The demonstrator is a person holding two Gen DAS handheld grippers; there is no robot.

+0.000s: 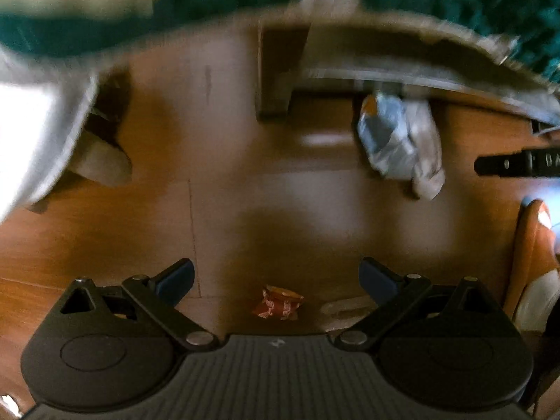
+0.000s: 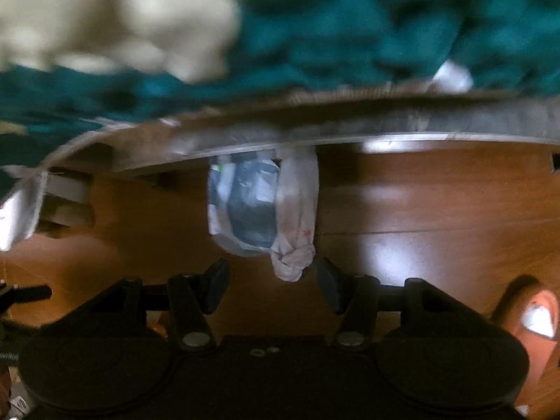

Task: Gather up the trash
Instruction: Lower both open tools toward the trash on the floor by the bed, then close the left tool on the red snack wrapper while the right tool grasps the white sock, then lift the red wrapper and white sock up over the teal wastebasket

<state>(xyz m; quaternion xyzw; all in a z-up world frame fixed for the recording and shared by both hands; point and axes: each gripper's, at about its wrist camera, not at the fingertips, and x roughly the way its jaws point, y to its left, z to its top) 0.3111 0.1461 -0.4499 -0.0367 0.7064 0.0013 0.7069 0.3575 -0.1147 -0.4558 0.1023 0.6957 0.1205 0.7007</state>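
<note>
My left gripper (image 1: 276,281) points down at a wooden floor, jaws wide open and empty. A crumpled red and orange wrapper (image 1: 278,302) lies on the floor just below the gap between its fingers. A clear scrap (image 1: 344,306) lies beside it, by the right finger. Farther off, a crumpled blue-grey plastic wrapper (image 1: 388,140) with a white sock (image 1: 425,147) beside it lies at the bed's edge. My right gripper (image 2: 273,281) is open above the floor, and the white sock's (image 2: 297,217) knotted end sits just past its fingertips, next to the blue-grey wrapper (image 2: 245,206).
A bed frame edge (image 2: 385,122) with teal bedding (image 2: 350,35) and a cream cloth (image 2: 105,17) spans the top. A bed leg (image 1: 276,73) stands on the floor. An orange and white shoe (image 1: 535,266) lies at the right. The other gripper's black finger (image 1: 518,162) shows at the right.
</note>
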